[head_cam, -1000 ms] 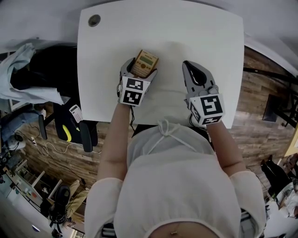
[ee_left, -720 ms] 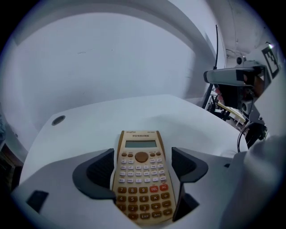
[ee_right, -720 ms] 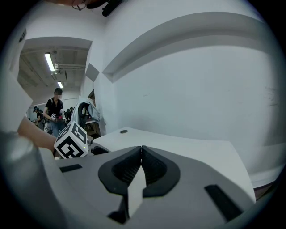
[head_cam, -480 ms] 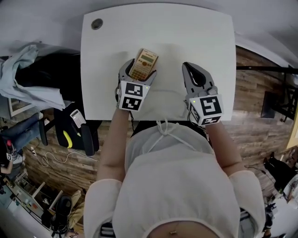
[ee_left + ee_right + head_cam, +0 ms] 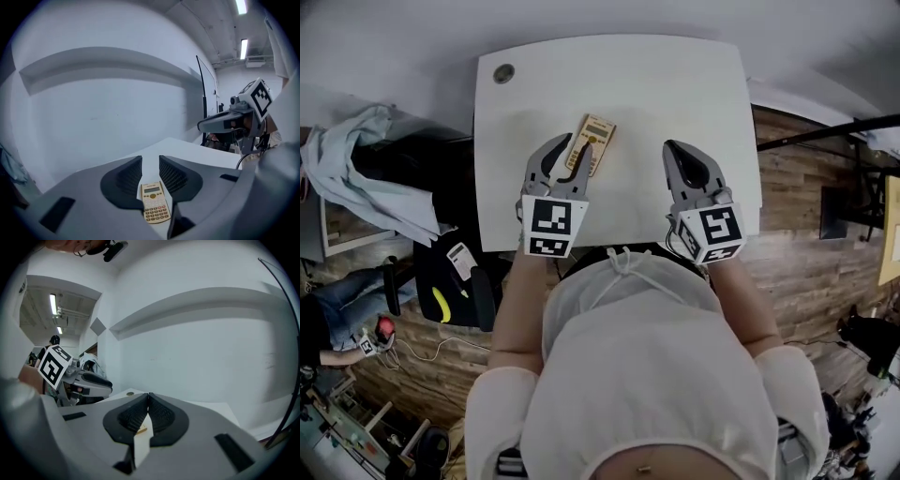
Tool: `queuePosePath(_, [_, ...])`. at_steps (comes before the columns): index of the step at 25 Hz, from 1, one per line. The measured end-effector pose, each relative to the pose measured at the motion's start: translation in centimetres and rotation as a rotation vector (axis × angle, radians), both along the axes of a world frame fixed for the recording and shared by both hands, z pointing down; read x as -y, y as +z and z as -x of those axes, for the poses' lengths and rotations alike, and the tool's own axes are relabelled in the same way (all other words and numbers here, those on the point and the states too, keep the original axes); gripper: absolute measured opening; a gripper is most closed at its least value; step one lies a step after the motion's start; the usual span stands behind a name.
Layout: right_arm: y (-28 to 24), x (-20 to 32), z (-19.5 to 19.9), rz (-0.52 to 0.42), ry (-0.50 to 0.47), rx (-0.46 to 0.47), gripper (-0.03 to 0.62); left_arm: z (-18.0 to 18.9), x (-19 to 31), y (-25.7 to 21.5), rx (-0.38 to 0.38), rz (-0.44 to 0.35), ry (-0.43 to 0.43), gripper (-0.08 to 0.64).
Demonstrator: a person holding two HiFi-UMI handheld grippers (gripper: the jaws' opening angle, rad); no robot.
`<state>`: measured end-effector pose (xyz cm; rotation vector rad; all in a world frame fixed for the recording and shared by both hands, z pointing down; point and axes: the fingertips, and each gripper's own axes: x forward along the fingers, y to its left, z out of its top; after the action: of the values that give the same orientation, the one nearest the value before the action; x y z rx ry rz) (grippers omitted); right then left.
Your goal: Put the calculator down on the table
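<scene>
The calculator [image 5: 592,141] lies flat on the table [image 5: 675,84], nearer its left edge. The left gripper [image 5: 575,142] straddles it with jaws apart, gripping nothing. The right gripper [image 5: 671,150] is closed and empty.

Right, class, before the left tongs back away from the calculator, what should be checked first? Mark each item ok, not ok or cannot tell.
1. The calculator lies flat on the table: ok.
2. The left tongs have their jaws apart: ok.
3. Those jaws are free of the calculator's edges: cannot tell.
4. The calculator sits well in from the table's edges: ok.
5. The right tongs are shut, empty and off to the side: ok.
</scene>
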<state>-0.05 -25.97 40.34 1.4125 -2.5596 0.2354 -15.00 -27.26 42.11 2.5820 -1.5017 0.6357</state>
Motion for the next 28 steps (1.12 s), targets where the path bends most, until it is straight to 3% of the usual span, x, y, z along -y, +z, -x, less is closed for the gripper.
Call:
queuePosePath(6, [-3.5,-2.3,-0.2,-0.080,0.026,0.032,0.006,1.7,-2.0,-6.2,-0.049,-0.149,-0.012,0.049])
queuePosePath(12, [-6.3,-3.6,0.1,-0.142,0.023,0.019,0.006,3.8,-4.3,-11.1,-0.102,-0.275,-0.020,0.023])
queuePosePath(21, [-8.9,-4.5,1.0,-0.228,0.006,-0.004,0.003,4.6,-5.9,-13.2,-0.134,-0.319,0.000,0.021])
queuePosePath(28, [-8.2,-4.3,1.1,-0.203,0.005,-0.005,0.003,4.5,-5.6,-12.7,-0.144,-0.302,0.010,0.021])
